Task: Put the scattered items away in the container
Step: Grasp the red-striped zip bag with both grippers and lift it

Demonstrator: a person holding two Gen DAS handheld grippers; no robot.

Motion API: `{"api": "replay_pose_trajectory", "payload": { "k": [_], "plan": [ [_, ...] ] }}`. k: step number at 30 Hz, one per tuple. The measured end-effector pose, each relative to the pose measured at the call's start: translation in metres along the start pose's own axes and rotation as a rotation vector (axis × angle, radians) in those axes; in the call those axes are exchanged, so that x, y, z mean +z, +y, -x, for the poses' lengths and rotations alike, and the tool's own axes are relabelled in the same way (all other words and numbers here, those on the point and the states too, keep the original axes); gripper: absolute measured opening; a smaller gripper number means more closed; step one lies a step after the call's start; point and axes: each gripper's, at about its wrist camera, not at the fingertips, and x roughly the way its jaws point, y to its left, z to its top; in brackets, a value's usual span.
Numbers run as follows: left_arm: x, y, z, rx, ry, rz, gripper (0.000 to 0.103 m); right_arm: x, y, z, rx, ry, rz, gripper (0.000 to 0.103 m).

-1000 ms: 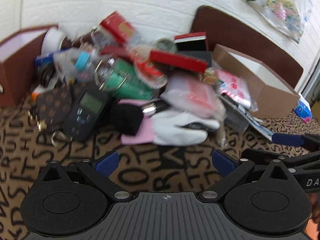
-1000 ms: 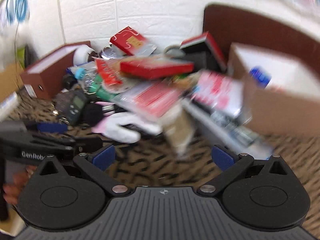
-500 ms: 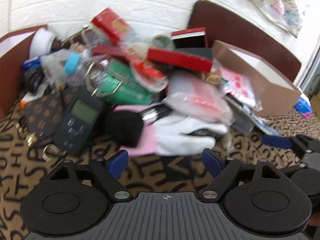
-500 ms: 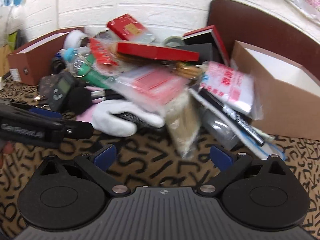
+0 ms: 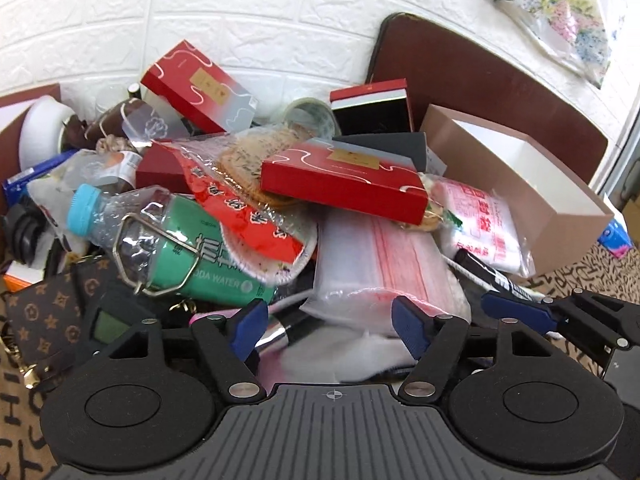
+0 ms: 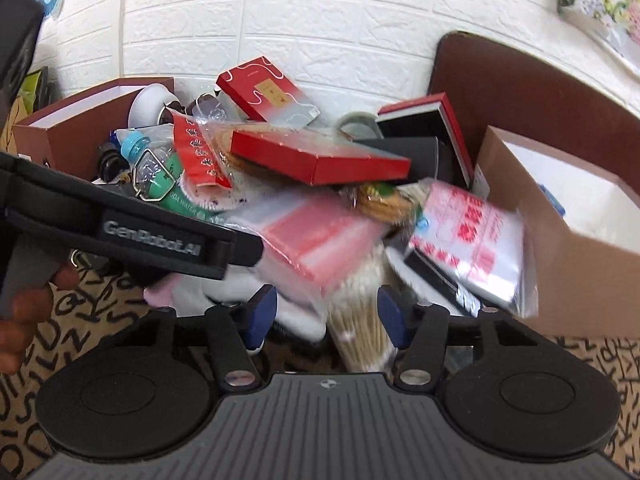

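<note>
A clear plastic pack of red-and-white sheets (image 5: pixel 376 260) lies near the front of the heap on the letter-patterned counter (image 5: pixel 592 272), its long axis running front to back, tipped down toward the left hand-held gripper (image 5: pixel 330 326), whose blue-tipped jaws stand open on either side of its near edge. The right hand-held gripper (image 6: pixel 326 314) is also open, straddling a clear bag of cotton swabs (image 6: pixel 362 320). The open brown cardboard box (image 5: pixel 516 184) sits at the heap's right.

Two low wrist views, close to the same clutter pile (image 5: pixel 320 208), facing the brick wall (image 6: pixel 320 20).
</note>
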Motion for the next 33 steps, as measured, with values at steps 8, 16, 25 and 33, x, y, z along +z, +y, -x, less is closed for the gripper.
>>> {"api": "replay_pose_trajectory", "payload": {
  "k": [8, 16, 25, 33],
  "plan": [
    [0.009, -0.009, -0.012, -0.023, 0.032, -0.058, 0.045, 0.010, 0.001, -0.019, 0.043, 0.012, 0.052, 0.031],
    [-0.009, -0.013, 0.017, -0.042, 0.044, -0.037, 0.032, 0.007, 0.004, 0.003, 0.069, 0.015, 0.017, 0.006],
    [-0.080, -0.025, 0.069, -0.112, 0.162, -0.004, 0.037, -0.037, 0.017, 0.071, 0.177, 0.066, 0.033, 0.006],
    [-0.125, -0.025, 0.080, -0.179, 0.292, -0.004, 0.071, -0.097, 0.017, 0.113, 0.221, 0.209, -0.032, 0.012]
  ]
}}
